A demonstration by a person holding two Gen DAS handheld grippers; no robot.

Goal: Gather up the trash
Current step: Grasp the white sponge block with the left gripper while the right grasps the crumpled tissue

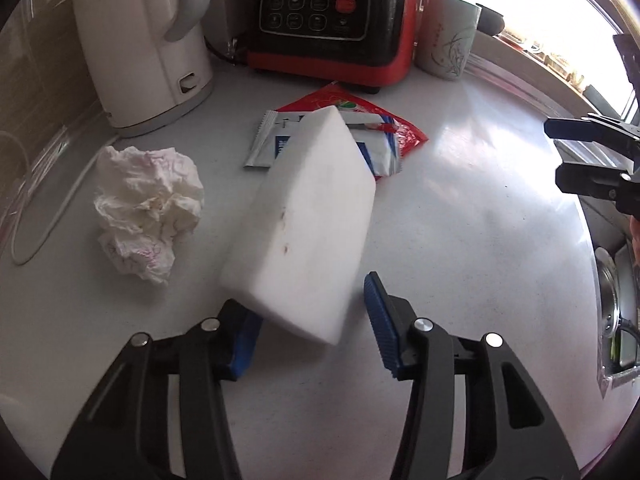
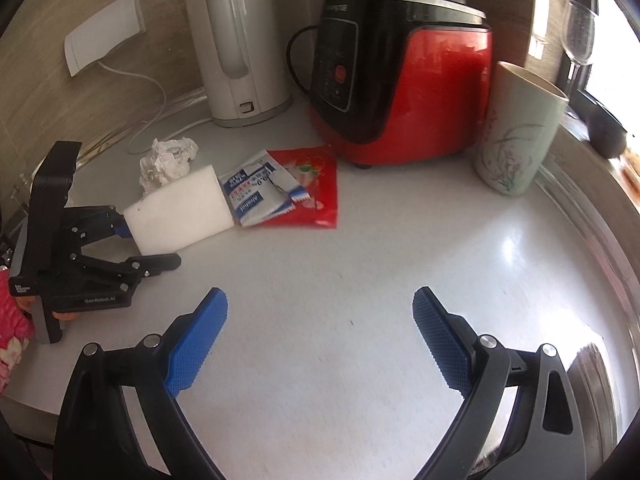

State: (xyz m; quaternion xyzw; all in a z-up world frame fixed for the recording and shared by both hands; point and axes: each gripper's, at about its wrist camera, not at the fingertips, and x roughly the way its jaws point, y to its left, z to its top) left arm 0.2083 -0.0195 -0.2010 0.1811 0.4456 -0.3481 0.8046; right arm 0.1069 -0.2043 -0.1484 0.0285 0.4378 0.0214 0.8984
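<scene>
Lying tilted between the spread fingers of the left gripper (image 1: pixel 312 328), the white foam block (image 1: pixel 304 224) seems to touch the left pad (image 1: pixel 244 344) only, while the other pad stands apart; whether it rests on the bench (image 1: pixel 480 208) is hard to tell. Beyond it lie a blue-and-white sachet (image 2: pixel 260 196) and a red wrapper (image 2: pixel 320 188), overlapping; the crumpled tissue (image 1: pixel 148 208) sits just to the left. From the right wrist view, the left gripper is held low and level, pointing toward the wrappers. Well apart, the right gripper (image 2: pixel 320 340) hovers over bare bench, fingers wide open, holding nothing.
</scene>
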